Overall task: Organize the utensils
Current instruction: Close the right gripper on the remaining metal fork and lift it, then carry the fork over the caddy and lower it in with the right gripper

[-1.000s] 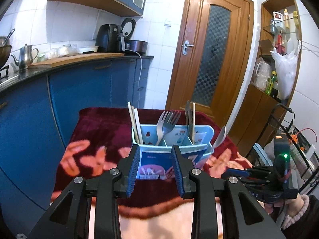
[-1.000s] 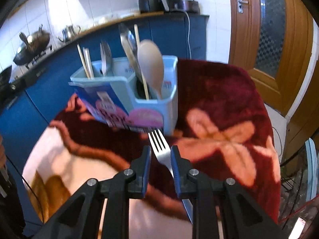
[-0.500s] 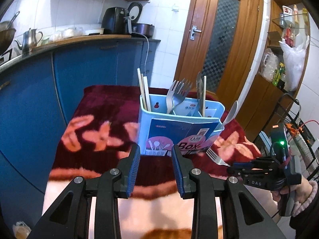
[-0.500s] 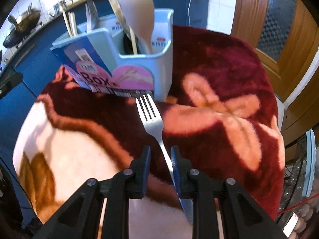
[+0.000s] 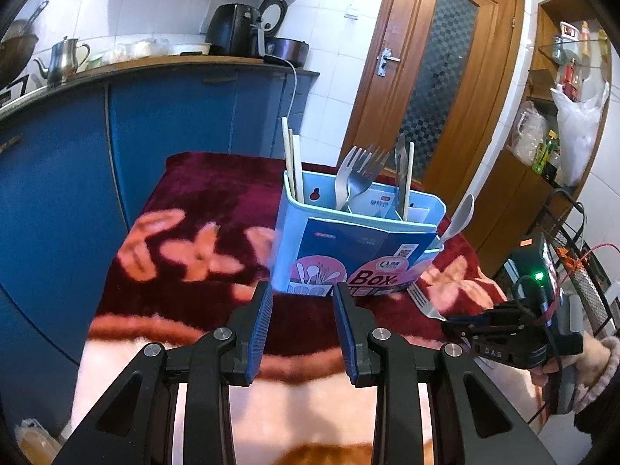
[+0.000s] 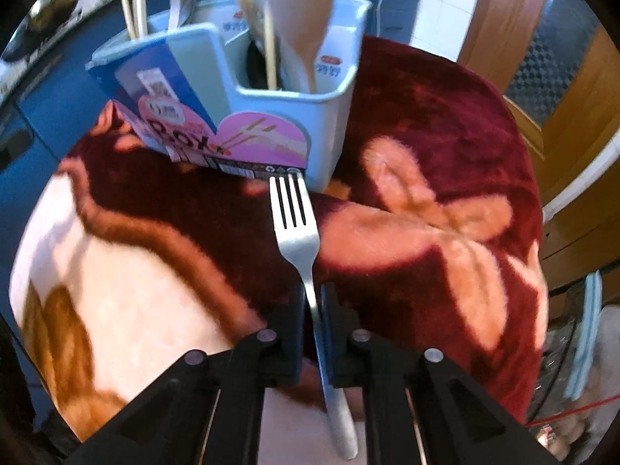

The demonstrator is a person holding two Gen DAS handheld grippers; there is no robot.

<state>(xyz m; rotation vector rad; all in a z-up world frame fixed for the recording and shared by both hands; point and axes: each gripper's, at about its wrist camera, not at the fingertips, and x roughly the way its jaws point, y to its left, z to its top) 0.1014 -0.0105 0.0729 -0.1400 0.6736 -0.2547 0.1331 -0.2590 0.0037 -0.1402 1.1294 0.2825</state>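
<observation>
Right gripper is just clamping onto the fork mid-handle — light, stiff, slick steel; left gripper is hanging parted, empty.

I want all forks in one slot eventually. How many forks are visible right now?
3: two forks standing in the blue holder, one fork on the blanket, pinched by the right gripper. Others may be hidden inside.

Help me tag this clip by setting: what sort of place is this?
Most likely a home kitchen: blue cabinets under a counter holding a metal kettle and black air fryer, with a utensil caddy in front.
</observation>
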